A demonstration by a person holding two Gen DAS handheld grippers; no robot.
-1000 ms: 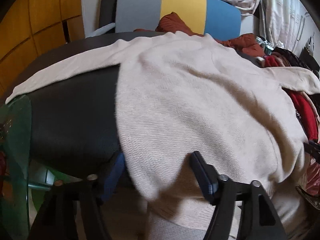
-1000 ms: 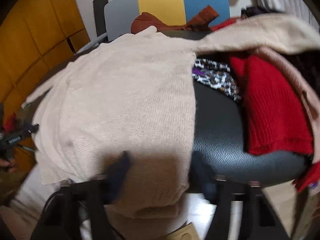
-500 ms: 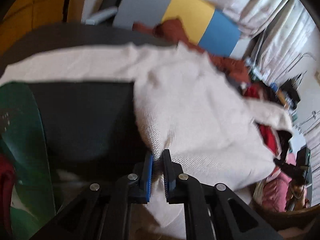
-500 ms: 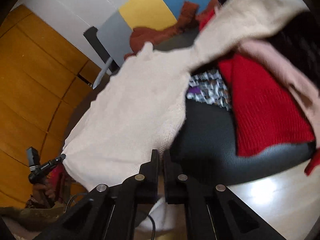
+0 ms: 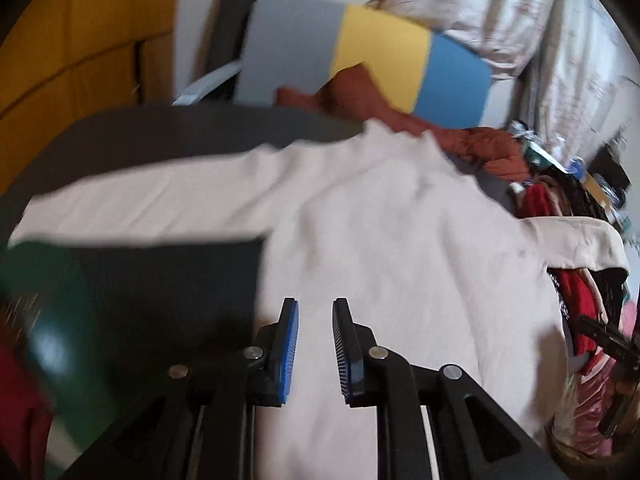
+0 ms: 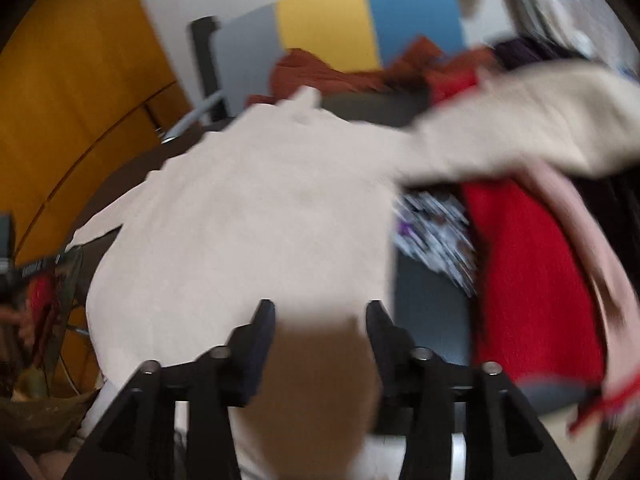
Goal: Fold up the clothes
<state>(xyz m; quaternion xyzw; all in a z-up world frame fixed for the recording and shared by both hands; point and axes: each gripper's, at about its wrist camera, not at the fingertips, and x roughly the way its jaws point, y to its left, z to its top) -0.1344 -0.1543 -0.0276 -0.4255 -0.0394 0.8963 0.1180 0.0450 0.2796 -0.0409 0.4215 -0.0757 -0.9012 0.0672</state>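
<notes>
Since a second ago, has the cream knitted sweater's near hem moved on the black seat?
Yes. The cream knitted sweater hem has been drawn toward the camera, past the black seat edge.

White wall (image 5: 200,20), yellow-orange wood cabinet (image 5: 80,60) at left, grey-yellow-blue chair back (image 5: 380,60) behind dark table (image 5: 160,132), pale curtains (image 5: 560,40) at right.

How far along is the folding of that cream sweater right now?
Barely started. Done: the cream sweater lies spread on the dark table, both sleeves out. In hand: nothing; the left gripper and right gripper have opening jaws above its hem. Left: sleeves, body folds, then the red garment.
</notes>
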